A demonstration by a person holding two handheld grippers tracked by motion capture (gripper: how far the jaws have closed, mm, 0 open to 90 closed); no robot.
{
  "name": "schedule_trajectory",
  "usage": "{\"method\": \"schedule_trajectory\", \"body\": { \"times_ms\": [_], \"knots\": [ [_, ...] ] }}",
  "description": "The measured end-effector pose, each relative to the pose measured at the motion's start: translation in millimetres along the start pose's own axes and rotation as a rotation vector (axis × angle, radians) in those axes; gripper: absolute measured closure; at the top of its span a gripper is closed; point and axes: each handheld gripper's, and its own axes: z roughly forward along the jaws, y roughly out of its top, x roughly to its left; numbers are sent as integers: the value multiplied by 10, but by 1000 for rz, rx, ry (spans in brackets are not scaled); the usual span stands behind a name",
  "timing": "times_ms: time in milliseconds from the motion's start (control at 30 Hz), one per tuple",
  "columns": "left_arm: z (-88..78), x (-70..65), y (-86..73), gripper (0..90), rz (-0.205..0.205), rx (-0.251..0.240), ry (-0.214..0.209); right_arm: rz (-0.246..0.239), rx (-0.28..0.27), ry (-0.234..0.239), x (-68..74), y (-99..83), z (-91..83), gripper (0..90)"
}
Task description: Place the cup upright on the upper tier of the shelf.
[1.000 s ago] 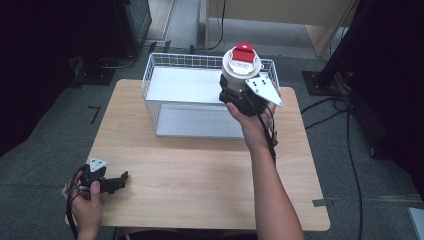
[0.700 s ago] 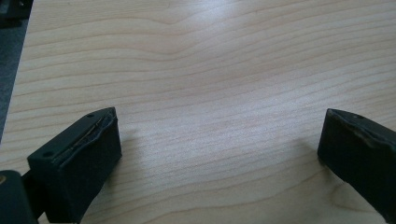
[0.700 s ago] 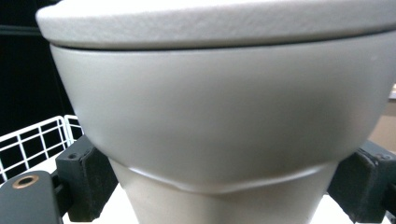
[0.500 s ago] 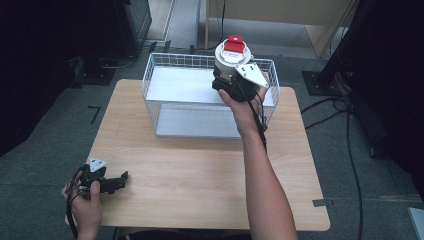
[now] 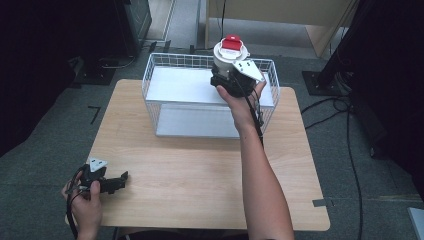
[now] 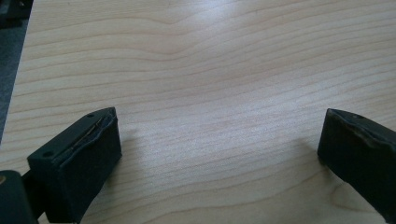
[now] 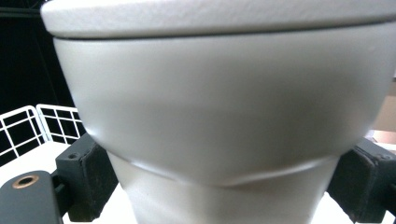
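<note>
A white jar with a red-topped lid (image 5: 229, 51) is held above the white wire basket (image 5: 155, 75) at the table's far side. My right gripper (image 5: 227, 75) is shut on the white jar (image 7: 219, 121), its black jaws pressing the narrow lower body from both sides. Low at the near left corner of the wooden table (image 5: 200, 170), my left gripper (image 5: 120, 181) rests in a hand, open. In the left gripper view its two black jaws stand wide apart over bare wood (image 6: 210, 93), nothing between them.
The basket holds a white board or liner (image 5: 185, 85) and has a grey panel leaning at its front (image 5: 195, 122). Black stands and cables (image 5: 340, 100) sit on the grey floor to the right. Dark equipment stands at the back left.
My right gripper has carried the white jar leftward and farther back, from the basket's right rim to above its rear middle. The left gripper has stayed still.
</note>
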Motion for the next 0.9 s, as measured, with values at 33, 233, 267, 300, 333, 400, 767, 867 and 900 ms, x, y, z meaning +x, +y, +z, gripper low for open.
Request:
{"method": "schedule_trajectory", "body": {
  "times_ms": [33,233,267,300,333,400,767,867,900],
  "knots": [
    [0,0,0,0,0,0,0,2,1,-1,-2,0,7,97],
    [0,0,0,0,0,0,0,28,1,-4,-28,-1,41,96],
    [0,0,0,0,0,0,0,26,1,-3,-28,-1,46,96],
    [1,0,0,0,0,0,0,27,1,-2,-27,0,48,96],
    [1,-1,0,0,-1,0,0,27,1,-2,-28,-1,49,95],
    [1,-1,0,0,0,0,0,28,-3,-4,-36,-2,55,95],
    [4,0,4,0,0,0,0,33,-2,43,-82,4,41,8],
    [5,-1,5,0,-1,0,0,15,-5,59,-60,20,15,0],
    [5,0,4,0,-1,0,0,13,-1,58,-58,19,13,0]
  ]
}}
